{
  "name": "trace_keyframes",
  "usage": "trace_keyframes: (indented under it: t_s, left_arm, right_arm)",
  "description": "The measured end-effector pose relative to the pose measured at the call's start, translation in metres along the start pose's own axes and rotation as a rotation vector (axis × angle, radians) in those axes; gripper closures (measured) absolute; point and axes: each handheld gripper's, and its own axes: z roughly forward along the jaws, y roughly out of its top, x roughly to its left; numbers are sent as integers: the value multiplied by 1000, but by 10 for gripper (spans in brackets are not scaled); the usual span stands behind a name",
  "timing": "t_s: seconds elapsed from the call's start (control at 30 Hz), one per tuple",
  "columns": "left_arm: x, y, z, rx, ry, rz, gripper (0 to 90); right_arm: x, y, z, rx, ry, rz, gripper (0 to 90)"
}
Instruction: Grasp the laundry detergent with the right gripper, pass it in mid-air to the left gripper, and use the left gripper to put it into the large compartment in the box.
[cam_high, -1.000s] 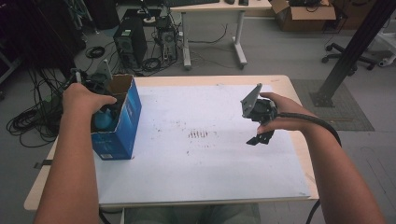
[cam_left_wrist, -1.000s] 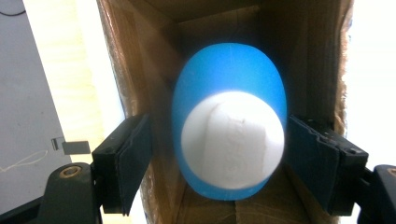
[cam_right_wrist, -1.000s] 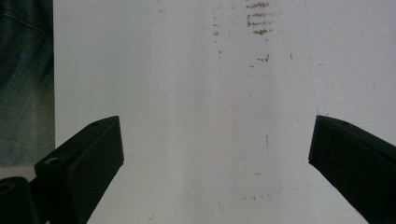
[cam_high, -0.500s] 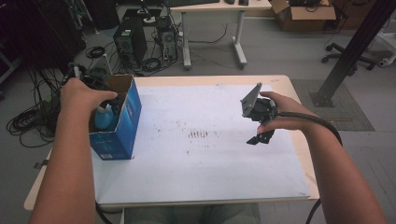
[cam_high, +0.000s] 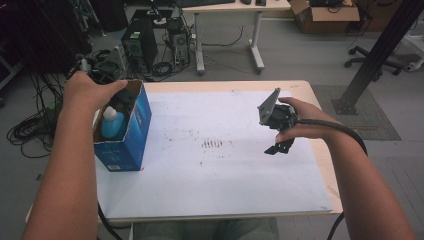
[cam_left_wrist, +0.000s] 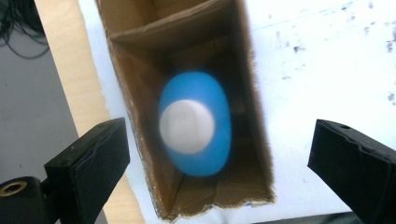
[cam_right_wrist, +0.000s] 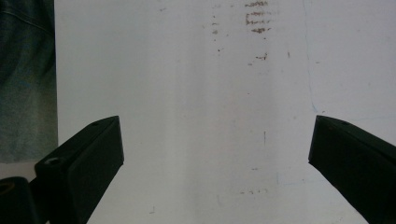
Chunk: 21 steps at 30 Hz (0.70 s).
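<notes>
A blue cardboard box (cam_high: 131, 142) stands open-topped at the table's left side. Inside it stands a blue bottle with a white cap (cam_high: 112, 123). From above, the bottle (cam_left_wrist: 195, 130) is blurred and sits in the near compartment of the box (cam_left_wrist: 140, 93). My left gripper (cam_left_wrist: 217, 137) hovers straight over the box, open, its jaws wide on either side of the bottle and touching nothing. A hand (cam_high: 90, 90) covers it in the high view. My right gripper (cam_high: 280, 146) hangs open over the white sheet (cam_high: 220, 170) at the right, with nothing between its jaws.
The white sheet bears brown smudges (cam_high: 215, 144) at its middle. The wooden table edge (cam_high: 320, 120) runs just right of the right hand. On the floor behind stand computer towers (cam_high: 135, 42), cables (cam_high: 30, 130) and a desk (cam_high: 227, 30).
The left hand has lifted and drawn back a little above the box, so more of the bottle shows. The right gripper has stayed in place.
</notes>
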Motion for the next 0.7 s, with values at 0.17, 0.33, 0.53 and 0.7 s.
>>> trace_keyframes:
  t_s: [0.17, 0.33, 0.53, 0.7]
  left_arm:
    - [-15, 3, -19, -33, -27, 100, 54]
    - [-33, 7, -35, -52, -26, 178, 52]
    - [-53, 13, -50, -72, -44, 270, 52]
    - [-72, 18, -58, -91, -95, 374, 49]
  right_arm:
    - [0, -1, -1, 2, -3, -3, 32]
    - [0, -2, -1, 9, -1, -1, 32]
    - [1, -1, -1, 10, 0, 2, 32]
    - [1, -2, -2, 11, -4, 1, 32]
